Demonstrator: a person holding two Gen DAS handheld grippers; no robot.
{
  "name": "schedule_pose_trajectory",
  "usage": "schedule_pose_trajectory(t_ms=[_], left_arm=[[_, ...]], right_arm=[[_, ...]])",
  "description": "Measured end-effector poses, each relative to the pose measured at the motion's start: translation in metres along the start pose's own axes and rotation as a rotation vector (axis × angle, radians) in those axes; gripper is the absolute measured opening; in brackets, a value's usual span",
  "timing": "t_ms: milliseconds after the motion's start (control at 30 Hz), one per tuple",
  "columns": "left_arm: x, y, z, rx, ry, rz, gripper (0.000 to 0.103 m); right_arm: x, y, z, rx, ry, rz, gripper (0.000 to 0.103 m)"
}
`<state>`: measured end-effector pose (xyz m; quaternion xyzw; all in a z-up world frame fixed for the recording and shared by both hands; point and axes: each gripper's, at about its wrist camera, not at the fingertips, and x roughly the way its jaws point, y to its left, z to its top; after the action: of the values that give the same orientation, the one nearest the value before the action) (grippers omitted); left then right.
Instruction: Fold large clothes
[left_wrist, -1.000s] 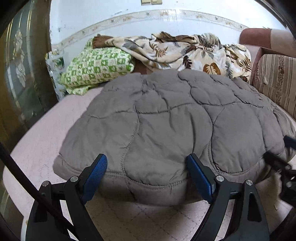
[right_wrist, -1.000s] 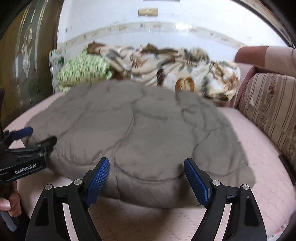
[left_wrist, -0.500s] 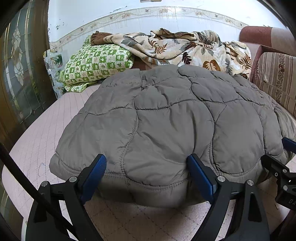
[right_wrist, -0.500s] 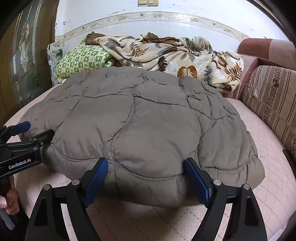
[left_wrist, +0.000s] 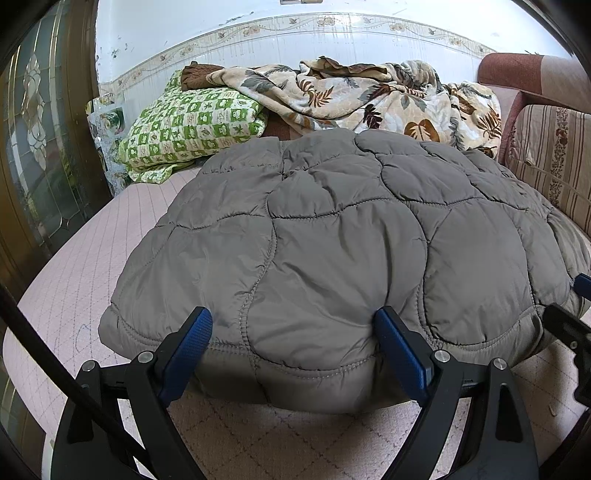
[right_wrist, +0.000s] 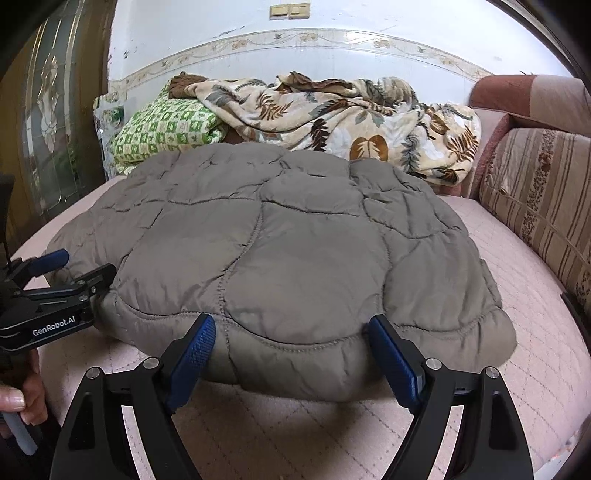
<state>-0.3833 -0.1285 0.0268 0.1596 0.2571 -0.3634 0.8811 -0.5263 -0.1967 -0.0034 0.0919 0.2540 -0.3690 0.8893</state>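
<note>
A grey quilted padded jacket (left_wrist: 332, 240) lies spread on the pink bed cover (left_wrist: 92, 258); in the right wrist view the jacket (right_wrist: 295, 251) fills the middle. My left gripper (left_wrist: 291, 321) is open, its blue pads astride the near hem at the jacket's left part. My right gripper (right_wrist: 291, 326) is open too, astride the near hem further right. The left gripper (right_wrist: 79, 266) shows at the left edge of the right wrist view, held by a hand (right_wrist: 14, 402). The right gripper (left_wrist: 570, 299) peeks in at the right edge of the left wrist view.
A green checked pillow (left_wrist: 192, 125) and a crumpled leaf-print blanket (left_wrist: 369, 99) lie at the back against the white wall. A striped sofa cushion (right_wrist: 539, 206) borders the right side. A dark glazed door (left_wrist: 33, 140) stands at the left.
The right wrist view was blurred a second ago and is sharp now, with the hem slightly closer between its fingers. The left gripper has barely shifted. Both stay open.
</note>
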Motion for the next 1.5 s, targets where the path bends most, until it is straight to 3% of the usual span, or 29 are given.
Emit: schedule_pose_trajectory(t_ms=[267,500,967,1500], left_arm=[[0.003,-0.001,-0.002,-0.006,0.012,-0.018,0.091],[0.002,0.000,-0.003,-0.008,0.014,-0.024,0.093],[-0.008,0.007,-0.004,-0.043,0.005,-0.047,0.093],[-0.009,0.009,-0.004,-0.035,0.007,-0.044,0.093]], right_arm=[[-0.005,-0.019,-0.002,0.087,0.005,-0.049,0.088],[0.014,-0.021,-0.004,0.103,0.096,-0.058,0.092],[-0.042,-0.013,-0.011,0.060,0.027,-0.063,0.092],[-0.008,-0.031,-0.007,0.144,0.072,-0.059,0.092]])
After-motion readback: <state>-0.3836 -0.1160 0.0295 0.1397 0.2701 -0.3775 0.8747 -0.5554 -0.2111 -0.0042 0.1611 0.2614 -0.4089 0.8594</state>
